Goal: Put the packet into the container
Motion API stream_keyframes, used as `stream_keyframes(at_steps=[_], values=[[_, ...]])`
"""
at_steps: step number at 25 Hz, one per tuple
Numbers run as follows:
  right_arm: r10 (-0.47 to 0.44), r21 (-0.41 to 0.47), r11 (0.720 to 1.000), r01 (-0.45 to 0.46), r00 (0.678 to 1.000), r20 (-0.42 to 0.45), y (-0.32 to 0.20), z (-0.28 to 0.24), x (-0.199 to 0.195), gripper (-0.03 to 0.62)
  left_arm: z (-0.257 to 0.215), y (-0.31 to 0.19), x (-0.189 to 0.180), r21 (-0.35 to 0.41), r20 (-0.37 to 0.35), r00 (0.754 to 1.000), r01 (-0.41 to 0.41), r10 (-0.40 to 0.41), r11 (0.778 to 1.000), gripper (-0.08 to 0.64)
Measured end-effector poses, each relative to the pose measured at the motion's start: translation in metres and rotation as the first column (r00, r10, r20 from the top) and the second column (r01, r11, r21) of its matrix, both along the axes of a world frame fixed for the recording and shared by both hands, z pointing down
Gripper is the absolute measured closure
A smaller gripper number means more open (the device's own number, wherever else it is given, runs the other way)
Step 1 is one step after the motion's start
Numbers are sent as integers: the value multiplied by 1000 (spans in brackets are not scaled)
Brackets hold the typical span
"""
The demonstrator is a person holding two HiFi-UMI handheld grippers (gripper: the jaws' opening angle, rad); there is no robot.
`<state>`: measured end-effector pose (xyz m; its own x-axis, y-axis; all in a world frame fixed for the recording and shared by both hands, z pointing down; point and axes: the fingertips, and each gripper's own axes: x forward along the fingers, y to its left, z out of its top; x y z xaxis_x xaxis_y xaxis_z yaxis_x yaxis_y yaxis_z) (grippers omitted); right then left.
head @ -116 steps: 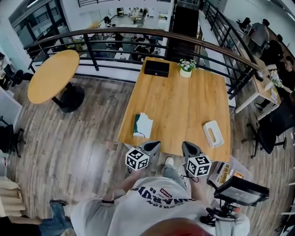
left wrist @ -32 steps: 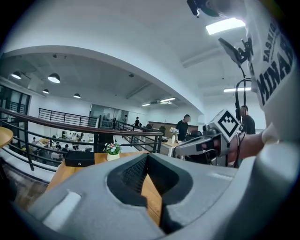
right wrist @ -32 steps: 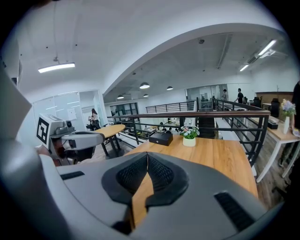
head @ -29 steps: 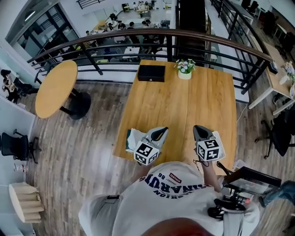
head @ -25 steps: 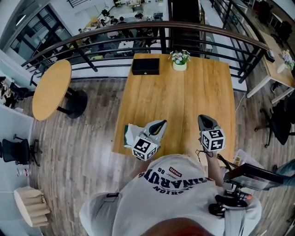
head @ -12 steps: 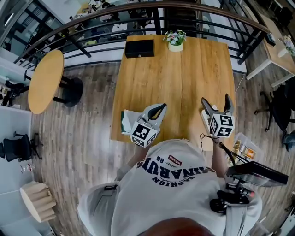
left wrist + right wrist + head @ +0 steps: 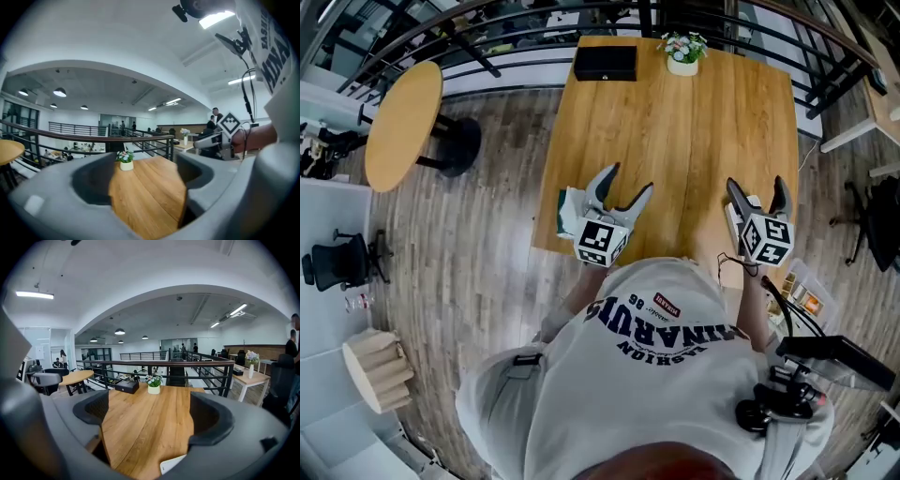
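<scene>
The packet (image 7: 571, 208), white with a green edge, lies at the wooden table's (image 7: 684, 131) near left edge. My left gripper (image 7: 628, 180) hovers just right of it, and its jaws are opening with nothing between them. In the left gripper view the left gripper (image 7: 145, 180) frames only bare tabletop. The white container (image 7: 734, 219) sits at the near right, mostly hidden under my right gripper (image 7: 757, 183), which stands open and empty. A white corner of the container (image 7: 177, 464) shows low between the jaws of the right gripper (image 7: 147, 420).
A black box (image 7: 605, 62) and a small flower pot (image 7: 682, 53) stand at the table's far end. A round table (image 7: 403, 122) stands to the left, and a dark railing runs behind. The person's torso fills the near foreground.
Both grippers have gone from shut to open, the right one first, then the left. The right gripper has moved over the white container, and the head view has shifted towards the table.
</scene>
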<state>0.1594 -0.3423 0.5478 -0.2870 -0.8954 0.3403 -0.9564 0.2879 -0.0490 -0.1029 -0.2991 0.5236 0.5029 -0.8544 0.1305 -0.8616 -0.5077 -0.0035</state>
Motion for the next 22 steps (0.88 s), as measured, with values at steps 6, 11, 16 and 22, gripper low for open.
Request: stream_keyframes(at_steps=[6, 11, 16, 22], values=[[-8, -9, 1000, 8, 1000, 7, 2, 4, -5, 51, 23, -6, -11, -40, 95, 991, 94, -89, 995, -29], [-23, -37, 999, 24, 999, 24, 6, 11, -16, 52, 65, -8, -42, -220, 125, 977, 197, -173, 955, -29], [-30, -72, 997, 31, 999, 16, 9, 18, -17, 52, 133, -3, -112, -429, 258, 915, 397, -311, 811, -29], [-35, -91, 995, 37, 999, 15, 12, 26, -16, 52, 224, 14, -204, -563, 502, 803, 586, -323, 583, -29]])
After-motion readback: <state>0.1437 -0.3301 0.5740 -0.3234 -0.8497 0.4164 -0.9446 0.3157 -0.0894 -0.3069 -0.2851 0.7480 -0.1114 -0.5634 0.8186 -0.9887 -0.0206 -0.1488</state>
